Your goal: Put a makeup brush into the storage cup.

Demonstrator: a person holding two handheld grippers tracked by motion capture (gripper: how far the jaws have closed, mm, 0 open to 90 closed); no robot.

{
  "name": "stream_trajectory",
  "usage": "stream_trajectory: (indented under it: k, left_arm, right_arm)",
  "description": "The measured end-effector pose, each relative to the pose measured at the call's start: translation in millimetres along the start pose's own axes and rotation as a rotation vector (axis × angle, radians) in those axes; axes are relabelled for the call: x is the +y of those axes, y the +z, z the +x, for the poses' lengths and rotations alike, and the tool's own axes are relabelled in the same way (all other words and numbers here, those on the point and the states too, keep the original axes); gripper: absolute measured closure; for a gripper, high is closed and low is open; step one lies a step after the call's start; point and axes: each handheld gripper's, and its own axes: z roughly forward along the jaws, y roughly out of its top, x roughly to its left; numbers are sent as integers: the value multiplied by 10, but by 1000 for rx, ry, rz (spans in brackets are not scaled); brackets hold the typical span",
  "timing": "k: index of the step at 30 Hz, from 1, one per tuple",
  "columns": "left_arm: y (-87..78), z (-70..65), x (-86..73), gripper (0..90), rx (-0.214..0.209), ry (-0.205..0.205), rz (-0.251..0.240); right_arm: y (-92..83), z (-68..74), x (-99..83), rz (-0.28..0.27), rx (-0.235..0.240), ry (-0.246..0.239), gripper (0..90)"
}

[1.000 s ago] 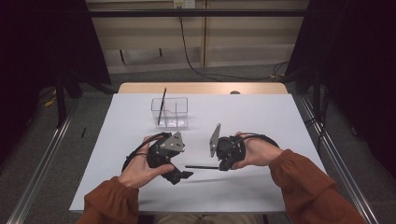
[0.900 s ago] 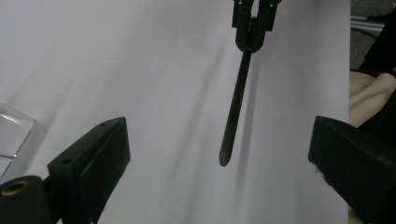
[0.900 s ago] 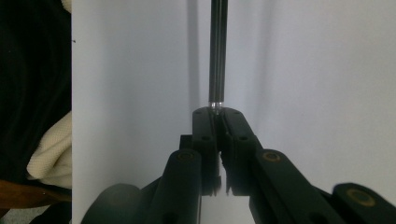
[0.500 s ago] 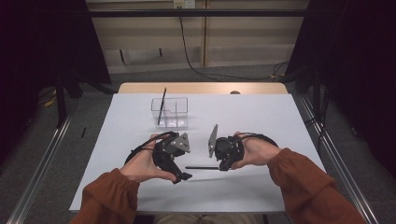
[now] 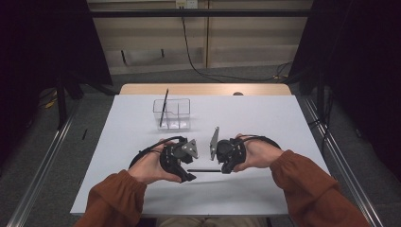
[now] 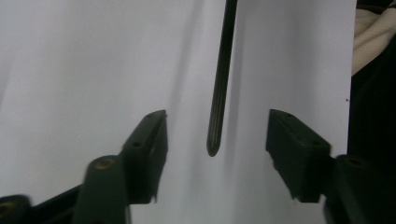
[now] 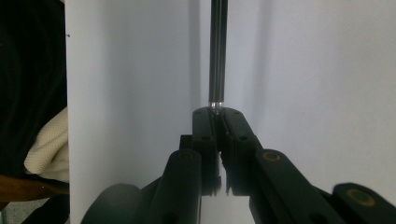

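Note:
A thin black pen (image 5: 204, 170) lies level just above the white table, between my two grippers. My right gripper (image 5: 222, 170) is shut on one end of it; in the right gripper view its jaws (image 7: 217, 114) pinch the pen (image 7: 217, 56), which runs straight away from them. My left gripper (image 5: 189, 177) faces it from the left. In the left gripper view the pen's free end (image 6: 222, 79) sits between the jaws of my left gripper (image 6: 217, 121). These jaws have just been closing, and a gap remains on both sides of the pen.
A clear plastic box (image 5: 172, 113) stands at the middle back of the white table (image 5: 265, 118), with another black pen (image 5: 163, 108) leaning upright in it. The person's orange sleeves (image 5: 302, 179) come in from the front edge. Dark floor and rails flank the table.
My left gripper has shifted a little to the right, onto the pen's free end, and its jaws have narrowed. The right gripper and the pen have stayed put.

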Motion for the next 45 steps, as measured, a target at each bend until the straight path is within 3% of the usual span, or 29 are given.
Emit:
stream_trajectory:
  k: [3,4,5,13,18,19,22,23,25,30,34,39,40,41,44,45]
  left_arm:
    - [33,18,3,467,2,-40,-20]
    - [31,32,6,504,-10,-27,-11]
    - [49,22,7,539,-26,-46,-24]
    - [103,41,49,640,-53,-50,-26]
    - [113,66,48,737,-42,-33,-32]
    - [120,62,44,746,-40,-47,-41]
    - [127,76,44,761,-56,-35,-23]
    - [119,93,48,763,-63,-8,-1]
    - [143,73,47,776,-59,-40,-24]
    - [169,79,61,816,-81,-40,-5]
    - [176,99,58,827,-103,-26,1]
    - [169,103,47,838,-101,-19,-2]
    - [156,126,48,838,-105,7,19]
    - [168,112,44,839,-105,-17,1]
    - [174,108,41,840,-106,-17,-4]
    - [162,125,46,840,-111,12,17]
  right_arm:
    - [8,-3,4,-8,0,-8,845]
    - [10,-6,6,-12,-2,-13,844]
    - [10,-6,7,-12,-2,-14,845]
    - [-15,4,4,-22,-4,-7,845]
    - [-14,8,2,-25,-4,-6,845]
    - [-10,9,2,-30,-3,-5,845]
    - [-16,8,4,-31,-5,-4,844]
    - [-17,6,4,-29,-4,-5,845]
    - [-14,5,5,-30,-5,-7,845]
    - [-4,5,2,-29,-10,-12,845]
    - [0,4,-3,-26,-7,-13,843]
    - [-14,-13,-14,-47,-18,-21,835]
    - [-15,-8,-18,-52,-21,-14,834]
    - [-17,-16,-20,-55,-24,-21,834]
    - [-18,-15,-21,-59,-26,-21,830]
    - [-18,-14,-23,-58,-23,-21,830]
